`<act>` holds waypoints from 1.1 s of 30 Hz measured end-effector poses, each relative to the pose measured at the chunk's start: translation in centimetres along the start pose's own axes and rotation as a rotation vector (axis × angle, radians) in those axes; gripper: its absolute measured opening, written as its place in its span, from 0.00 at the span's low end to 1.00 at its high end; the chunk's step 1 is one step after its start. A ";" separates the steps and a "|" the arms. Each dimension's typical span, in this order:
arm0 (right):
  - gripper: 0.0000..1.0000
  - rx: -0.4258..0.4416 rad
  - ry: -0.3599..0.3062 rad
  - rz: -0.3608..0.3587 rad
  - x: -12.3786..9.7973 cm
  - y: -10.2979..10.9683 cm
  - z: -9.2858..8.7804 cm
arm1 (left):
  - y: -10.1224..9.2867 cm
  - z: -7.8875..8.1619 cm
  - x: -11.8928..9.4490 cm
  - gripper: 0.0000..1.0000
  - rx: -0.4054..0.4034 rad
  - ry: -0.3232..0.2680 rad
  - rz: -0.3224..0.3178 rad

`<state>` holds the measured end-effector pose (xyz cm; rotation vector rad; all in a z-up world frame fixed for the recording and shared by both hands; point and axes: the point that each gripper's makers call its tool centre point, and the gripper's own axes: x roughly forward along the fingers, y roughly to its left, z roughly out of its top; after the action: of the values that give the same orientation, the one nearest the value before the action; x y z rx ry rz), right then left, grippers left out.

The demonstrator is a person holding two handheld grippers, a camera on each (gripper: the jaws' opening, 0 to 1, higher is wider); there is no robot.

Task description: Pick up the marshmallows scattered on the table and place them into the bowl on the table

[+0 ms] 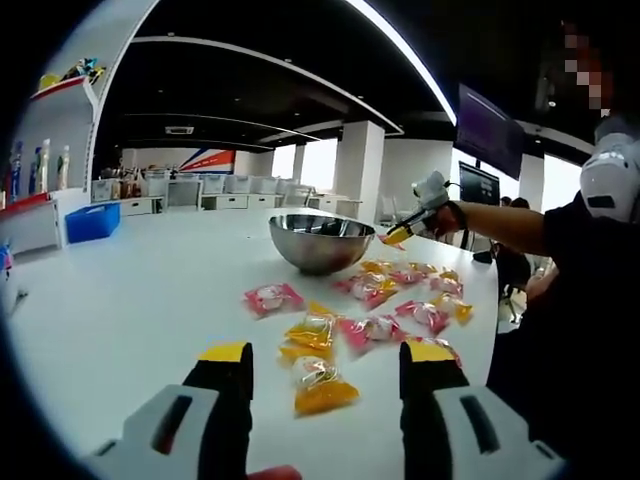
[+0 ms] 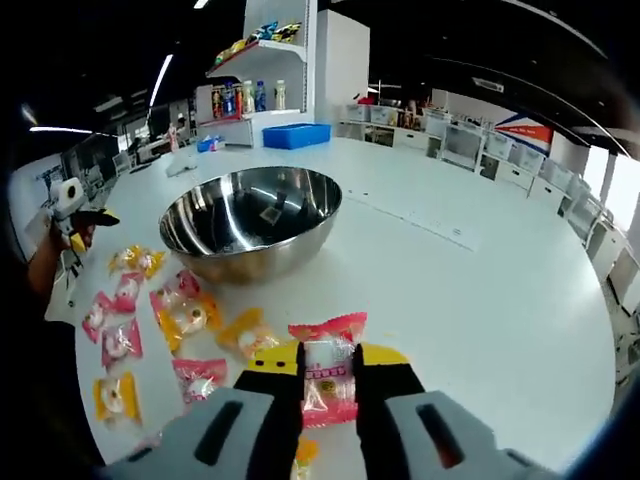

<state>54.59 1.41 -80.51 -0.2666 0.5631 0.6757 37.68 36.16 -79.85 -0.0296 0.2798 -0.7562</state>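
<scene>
White and wide, the tabletop (image 1: pixel 120 310) runs back to shelves with bottles and a blue bin (image 1: pixel 92 222) in an open showroom. A steel bowl (image 2: pixel 250 222) stands on it, seemingly empty inside, with wrapped marshmallows (image 1: pixel 375 300) in pink and yellow packets strewn just beside it on the person's side.

In the right gripper view, the right gripper (image 2: pixel 328 380) has its fingers closed on a pink marshmallow packet (image 2: pixel 328 375), pinched upright by its middle, raised off the tabletop and short of the bowl. In the left gripper view, the left gripper (image 1: pixel 325 365) has its fingers spread apart with nothing between them, poised over a yellow marshmallow packet (image 1: pixel 322 390) at the near edge of the pile.

The step in hand looks like carrying the pink packet over the rim and dropping it in; most of the task remains. The wrapper is slick and soft, so it may slide out of the pinch on the way, or cling to a finger at release. A low approach could knock the light bowl and shove it across the smooth tabletop. The left fingers could catch two overlapping packets at once.
</scene>
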 end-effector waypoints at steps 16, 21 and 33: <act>0.19 -0.032 -0.162 0.058 -0.5 3.2 7.0 | -0.5 0.1 0.2 0.58 0.009 0.002 -0.011; 0.19 -0.029 -0.205 0.079 0.4 4.1 8.9 | -0.6 0.1 0.0 0.58 0.010 0.001 -0.009; 0.19 -0.064 -0.217 0.122 3.0 6.5 10.8 | -0.5 -0.1 -0.4 0.57 0.007 0.002 0.000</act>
<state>56.59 12.29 -73.71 -0.2169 0.3521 0.8306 37.10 36.08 -79.79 -0.0221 0.2790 -0.7577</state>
